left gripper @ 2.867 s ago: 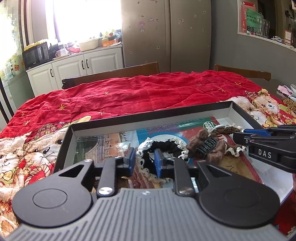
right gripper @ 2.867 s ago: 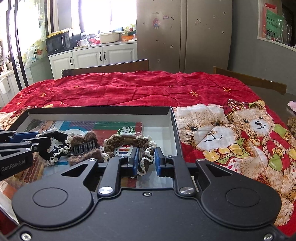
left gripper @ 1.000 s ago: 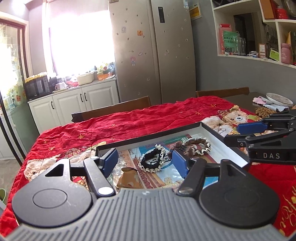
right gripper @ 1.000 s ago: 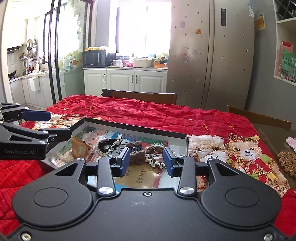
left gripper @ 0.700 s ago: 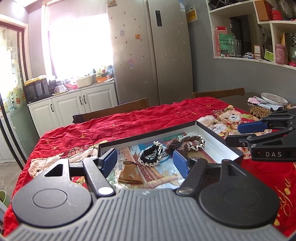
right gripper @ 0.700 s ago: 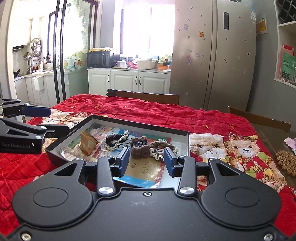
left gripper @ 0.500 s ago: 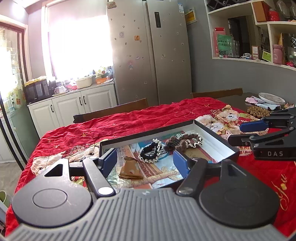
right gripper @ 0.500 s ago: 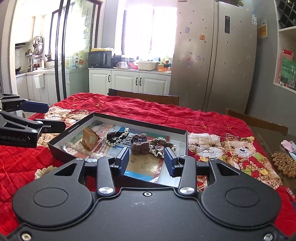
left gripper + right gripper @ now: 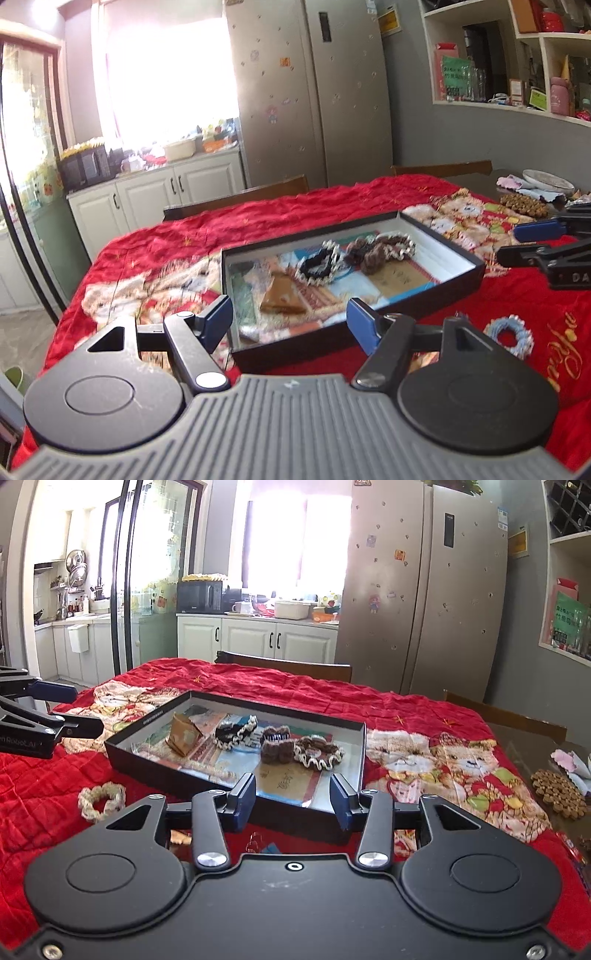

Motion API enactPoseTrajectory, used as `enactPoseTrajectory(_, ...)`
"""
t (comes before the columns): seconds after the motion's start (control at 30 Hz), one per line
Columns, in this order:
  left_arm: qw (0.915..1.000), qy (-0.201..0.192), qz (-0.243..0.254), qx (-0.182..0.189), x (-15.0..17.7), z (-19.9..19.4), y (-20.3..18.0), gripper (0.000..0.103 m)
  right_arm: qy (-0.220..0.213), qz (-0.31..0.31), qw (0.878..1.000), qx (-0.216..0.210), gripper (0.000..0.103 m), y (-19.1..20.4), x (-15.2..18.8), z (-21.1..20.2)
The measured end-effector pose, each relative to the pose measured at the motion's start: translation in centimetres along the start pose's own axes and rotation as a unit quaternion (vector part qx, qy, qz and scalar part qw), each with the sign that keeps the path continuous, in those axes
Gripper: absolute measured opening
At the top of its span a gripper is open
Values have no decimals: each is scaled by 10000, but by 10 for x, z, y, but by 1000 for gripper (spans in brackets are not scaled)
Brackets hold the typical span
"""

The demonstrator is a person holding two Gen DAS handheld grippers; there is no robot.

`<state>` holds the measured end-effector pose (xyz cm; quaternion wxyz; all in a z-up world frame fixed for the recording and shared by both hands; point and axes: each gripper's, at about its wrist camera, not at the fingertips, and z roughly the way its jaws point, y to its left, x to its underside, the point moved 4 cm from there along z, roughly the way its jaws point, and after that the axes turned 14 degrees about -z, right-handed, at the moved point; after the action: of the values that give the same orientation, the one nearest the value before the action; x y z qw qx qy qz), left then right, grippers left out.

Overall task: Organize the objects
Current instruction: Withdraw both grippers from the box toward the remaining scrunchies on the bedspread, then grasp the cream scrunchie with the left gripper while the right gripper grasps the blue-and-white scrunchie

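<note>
A black shallow box [image 9: 436, 291] [image 9: 147, 722] sits on the red blanket. Inside lie a black scrunchie with white trim [image 9: 319, 264] [image 9: 234, 731], a brown fuzzy hair clip [image 9: 369, 254] [image 9: 276, 747], a brown scrunchie with cream trim [image 9: 400, 243] [image 9: 319, 753] and a brown folded packet [image 9: 280, 297] [image 9: 183, 733]. A pale blue scrunchie [image 9: 511, 334] and a cream one [image 9: 101, 799] lie outside the box near its front edge. My left gripper [image 9: 290, 319] and right gripper [image 9: 291, 799] are both open, empty, and held back above the box's near side.
The red teddy-bear blanket [image 9: 443, 753] covers the table. A brown beaded mat [image 9: 557, 788] and a plate [image 9: 548, 181] are at the far right. Wooden chair backs [image 9: 284, 666] stand behind the table. A fridge [image 9: 421, 590] and white cabinets [image 9: 273, 638] are beyond.
Both grippers have opened, let go of the hair items in the box, and pulled up and back. Two scrunchies outside the box have come into view.
</note>
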<state>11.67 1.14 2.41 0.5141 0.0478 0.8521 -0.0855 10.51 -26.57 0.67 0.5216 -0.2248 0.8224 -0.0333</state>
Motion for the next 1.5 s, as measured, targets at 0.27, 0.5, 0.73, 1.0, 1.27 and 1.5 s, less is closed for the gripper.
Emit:
enactPoseTrajectory(0.27,9993,242,-228,-152,21,8,18,79,188,92,9997,80,42,-3,25,-4)
enactPoseTrajectory(0.5,9981,477,-319,-204,38,17,26,79,425,299,9986,113,42,-7,54,-2)
enactPoseTrajectory(0.73,9968,647,-410,-230,50,27,30,79,647,525,9965,-1,42,-5,78,5)
enactPoseTrajectory(1.0,9951,810,-512,-235,61,36,33,79,752,439,9962,-83,42,6,85,12)
enactPoseTrajectory(1.27,9939,917,-569,-235,68,42,34,79,822,500,9953,-112,41,8,89,15)
enactPoseTrajectory(1.5,9926,981,-674,-241,73,45,36,78,849,547,9948,-140,41,7,91,19)
